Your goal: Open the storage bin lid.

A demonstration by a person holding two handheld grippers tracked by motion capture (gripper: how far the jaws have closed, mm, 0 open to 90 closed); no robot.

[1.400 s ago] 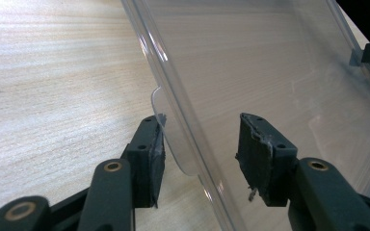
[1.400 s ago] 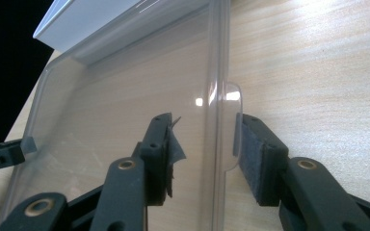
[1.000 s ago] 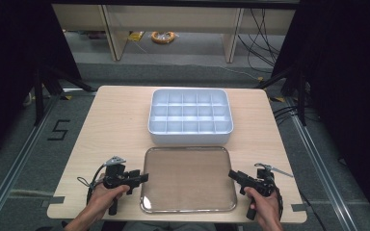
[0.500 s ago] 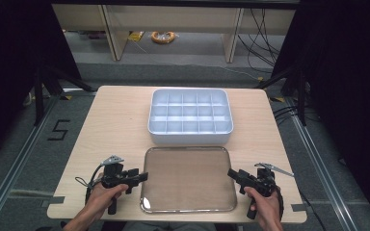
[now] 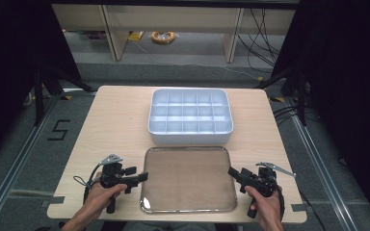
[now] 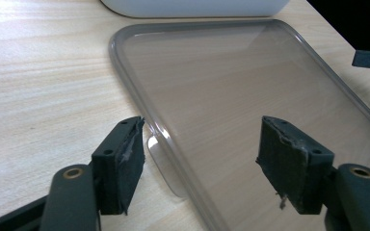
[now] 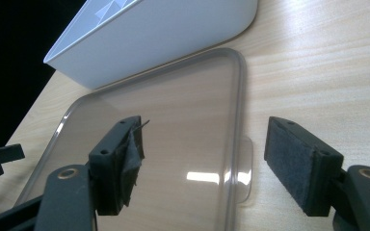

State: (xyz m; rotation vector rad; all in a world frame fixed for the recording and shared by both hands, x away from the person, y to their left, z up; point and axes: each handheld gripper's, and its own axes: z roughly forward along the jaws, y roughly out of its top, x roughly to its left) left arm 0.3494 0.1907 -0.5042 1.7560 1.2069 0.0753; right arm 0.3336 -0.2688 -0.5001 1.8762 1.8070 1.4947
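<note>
Jaws on both grippers stand spread with nothing pinched, and both pairs have just been opening; each straddles a short side of the clear, rounded-rectangle plastic lid that lies flat on the pale wooden table, just beside the near wall of the white compartmented plastic box. The lid's long axis runs from one gripper to the other. In the left gripper view the lid's rim and its small clear pull tab sit between the two black jaws, close to the inner face of the left-hand jaw, with the lid's sheet stretching away ahead and to the right; neither pad presses on it. In the right gripper view the opposite rim and its own tab lie in the gap, nearer the right-hand jaw, again untouched. From the high view the left gripper points at the lid's left edge and the right gripper at its right edge, so each hand is equally close to its own end. Judging from this, any lift would call for both pairs to close on the rim or tabs, and the box lies just beyond, straight ahead of the jaws.
</note>
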